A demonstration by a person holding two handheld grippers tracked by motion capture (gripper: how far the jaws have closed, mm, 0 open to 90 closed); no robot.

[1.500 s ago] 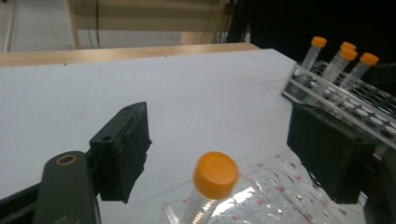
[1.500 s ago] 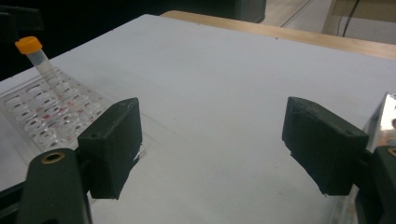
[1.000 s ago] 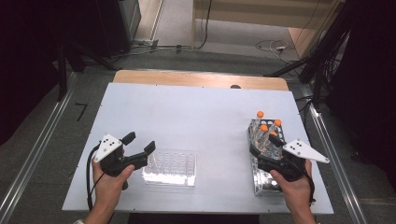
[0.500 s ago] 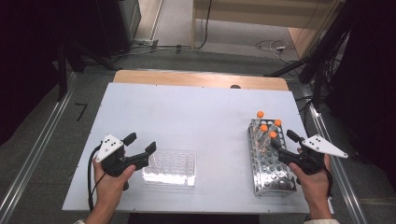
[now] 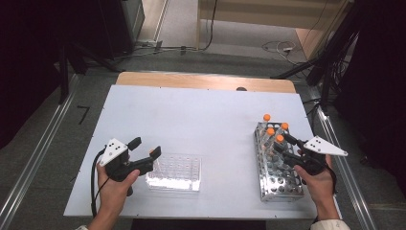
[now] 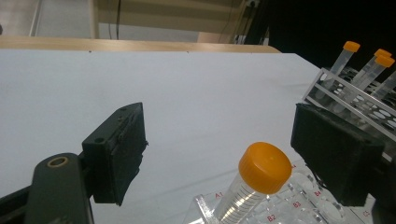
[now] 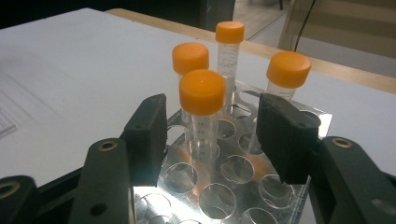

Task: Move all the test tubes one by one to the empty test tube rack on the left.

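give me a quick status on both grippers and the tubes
Right gripper closing, astride nearest tube in metal rack, no grip yet. Left gripper open; one tube in clear rack. Nothing blocking.

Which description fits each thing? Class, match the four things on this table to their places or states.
Things:
1. metal rack
2. clear rack
3. left gripper
4. right gripper

Descriptions:
A. jaws apart around the leaning tube
B. holds four upright orange-capped tubes
C. jaws either side of the nearest upright tube
D. holds one leaning tube

Pairs: 1-B, 2-D, 3-A, 4-C.

The right gripper's jaws have just been closing, with that tube between them but not yet pressed.
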